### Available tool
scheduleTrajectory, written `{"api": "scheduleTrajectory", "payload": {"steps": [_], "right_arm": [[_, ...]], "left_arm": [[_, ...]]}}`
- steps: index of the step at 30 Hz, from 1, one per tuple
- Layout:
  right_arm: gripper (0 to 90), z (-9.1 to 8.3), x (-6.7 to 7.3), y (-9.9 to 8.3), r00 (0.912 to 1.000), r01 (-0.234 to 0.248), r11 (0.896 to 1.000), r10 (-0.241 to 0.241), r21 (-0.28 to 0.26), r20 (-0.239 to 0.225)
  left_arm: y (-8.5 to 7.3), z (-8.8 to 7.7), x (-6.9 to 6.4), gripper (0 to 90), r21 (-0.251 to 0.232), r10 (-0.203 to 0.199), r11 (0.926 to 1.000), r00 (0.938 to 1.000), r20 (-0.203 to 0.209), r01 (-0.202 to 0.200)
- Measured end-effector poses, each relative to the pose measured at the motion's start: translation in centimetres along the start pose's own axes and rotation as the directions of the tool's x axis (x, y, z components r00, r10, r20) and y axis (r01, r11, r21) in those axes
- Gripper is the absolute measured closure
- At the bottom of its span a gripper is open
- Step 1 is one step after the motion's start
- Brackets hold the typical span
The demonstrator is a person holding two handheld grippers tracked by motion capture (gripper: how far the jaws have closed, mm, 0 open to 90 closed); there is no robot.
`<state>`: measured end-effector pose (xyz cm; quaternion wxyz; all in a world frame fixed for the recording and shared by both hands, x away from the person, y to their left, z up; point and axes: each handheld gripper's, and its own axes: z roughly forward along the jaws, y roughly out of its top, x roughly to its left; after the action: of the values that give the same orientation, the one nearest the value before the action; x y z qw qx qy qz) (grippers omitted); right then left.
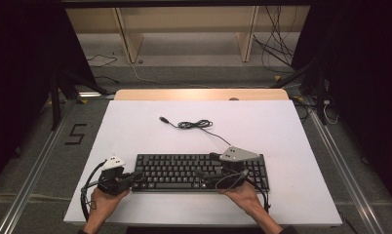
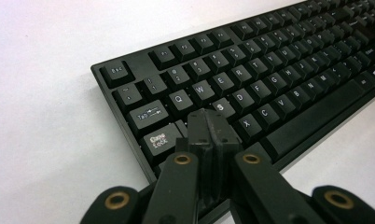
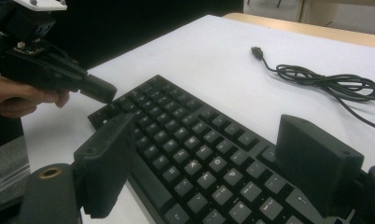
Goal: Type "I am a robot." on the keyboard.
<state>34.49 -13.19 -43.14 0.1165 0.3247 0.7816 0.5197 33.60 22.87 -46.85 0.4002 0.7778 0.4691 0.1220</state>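
Left hand-held gripper (image 2: 209, 123) jaws together, seemingly touching keyboard (image 2: 269, 88) | right hand-held gripper (image 3: 213, 163) wide apart

Left gripper (image 2: 212, 122) fingers (image 2: 198, 128) pressed together, tips over keyboard (image 2: 251, 79) just right of Caps Lock. Black keyboard runs near-left to far-right on white tabletop (image 2: 45, 130).

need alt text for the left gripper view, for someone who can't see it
The left gripper, its two black jaws pressed together, has its tip over the A key area of a black keyboard, beside Caps Lock. The keyboard runs diagonally away to the upper right on a white table.
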Motion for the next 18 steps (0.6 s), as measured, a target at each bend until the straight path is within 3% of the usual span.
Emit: {"api": "scheduleTrajectory", "payload": {"steps": [11,18], "right_arm": [[21.3,0.04,0.25,-0.18,1.0,0.005,1.0,-0.005,0.004,-0.005],[21.2,0.03,0.26,-0.2,1.0,0.006,1.0,-0.006,0.004,-0.005]], "left_arm": [[-0.11,0.16,0.35,89.1,0.016,-0.005,0.9999,0.9999,-0.01,0.005],[-0.17,0.54,0.13,89.2,0.056,0.016,0.9983,0.9998,-0.014,-0.015]]}}
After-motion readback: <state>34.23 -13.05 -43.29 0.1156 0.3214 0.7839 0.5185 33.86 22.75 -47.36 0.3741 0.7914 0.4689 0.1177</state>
